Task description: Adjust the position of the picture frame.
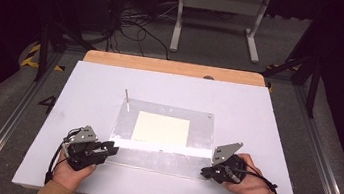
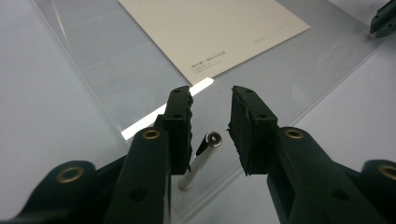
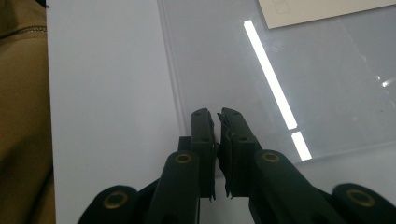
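A clear plastic sheet (image 1: 161,160) lies on the white board, with a cream paper (image 1: 161,129) in its middle. My left gripper (image 1: 113,149) is at the sheet's near left corner. In the left gripper view its jaws (image 2: 211,93) stand apart around a small metal pin (image 2: 198,161) that stands tilted on the sheet (image 2: 116,70). The pin sits close to the left jaw, with a gap to the right jaw. My right gripper (image 1: 204,172) rests at the near right corner, shut (image 3: 217,114) beside the sheet's edge (image 3: 173,93). I see nothing between its jaws.
A second thin metal rod (image 1: 127,100) leans at the sheet's far left corner. The white board (image 1: 91,81) rests on a wooden table (image 1: 174,67). A tan sleeve (image 3: 23,116) is close at the left of the right gripper view. Cables and a frame stand beyond the table.
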